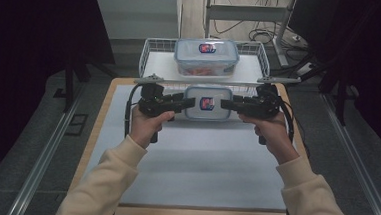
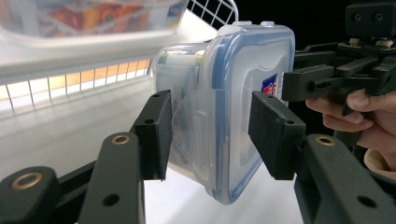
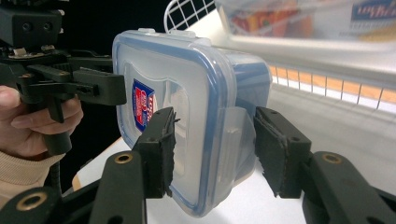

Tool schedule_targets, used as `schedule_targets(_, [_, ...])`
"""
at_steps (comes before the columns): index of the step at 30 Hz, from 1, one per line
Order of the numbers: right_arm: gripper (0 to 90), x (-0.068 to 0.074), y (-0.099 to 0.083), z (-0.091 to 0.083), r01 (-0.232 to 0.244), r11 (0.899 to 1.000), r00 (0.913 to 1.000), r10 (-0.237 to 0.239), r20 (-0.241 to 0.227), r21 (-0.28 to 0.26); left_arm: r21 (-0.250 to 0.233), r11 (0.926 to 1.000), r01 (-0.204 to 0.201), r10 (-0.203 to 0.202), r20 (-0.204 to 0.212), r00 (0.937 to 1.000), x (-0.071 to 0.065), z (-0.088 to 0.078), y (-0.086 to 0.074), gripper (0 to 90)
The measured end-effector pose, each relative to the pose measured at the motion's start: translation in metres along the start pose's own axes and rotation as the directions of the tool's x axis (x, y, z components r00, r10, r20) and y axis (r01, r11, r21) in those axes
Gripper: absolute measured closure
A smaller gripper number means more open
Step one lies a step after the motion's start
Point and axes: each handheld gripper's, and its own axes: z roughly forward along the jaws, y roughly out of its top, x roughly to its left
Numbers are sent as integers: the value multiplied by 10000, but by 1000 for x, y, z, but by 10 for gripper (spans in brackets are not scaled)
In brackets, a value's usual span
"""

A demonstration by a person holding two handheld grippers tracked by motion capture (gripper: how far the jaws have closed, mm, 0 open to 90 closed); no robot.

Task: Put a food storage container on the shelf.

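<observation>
White table [image 1: 184, 172], second container [image 1: 206, 56] on wire shelf [image 1: 154, 60]

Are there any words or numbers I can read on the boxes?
Nothing can be read for sure.
Near box: a red and blue sticker on its lid, letters too blurred to read.
Far box on the wire rack: the same kind of sticker, too small to read.
Left gripper and right gripper: no writing to see.

left gripper [image 1: 191, 103] | held level, jaws apart (pointing inward) | right gripper [image 1: 225, 104] | mirrored, jaws apart | forearms extended
</observation>
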Motion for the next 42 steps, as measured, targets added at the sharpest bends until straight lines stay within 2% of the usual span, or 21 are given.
schedule_targets(7, [496, -4, 19, -4, 12, 9996, 9999, -15, -113, -280, -142, 9995, -290, 288, -100, 9995, -4, -1, 27, 511])
schedule_targets(18, [496, -7, 59, -9, 221, 9982, 9997, -224, -49, -559, -387, 9985, -398, 398, -4, 9992, 0, -1, 67, 513])
schedule_targets(25, [497, -14, 79, -4, 151, 9976, 9998, -159, -117, -671, -438, 9982, -403, 400, -68, 9992, 8, 1, 87, 514])
schedule_targets(37, [496, -27, 116, 7, 208, 9982, 9998, -209, -19, -556, -541, 9975, -447, 451, 52, 9990, 27, 8, 118, 513])
schedule_targets(39, [497, -29, 119, 8, 186, 9983, 9998, -189, -34, -556, -544, 9976, -420, 422, 34, 9991, 31, 11, 123, 513])
schedule_targets(42, [497, -42, 130, 14, 120, 9991, 9999, -122, -59, -403, -472, 9987, -174, 175, 13, 9998, 41, 20, 131, 513])
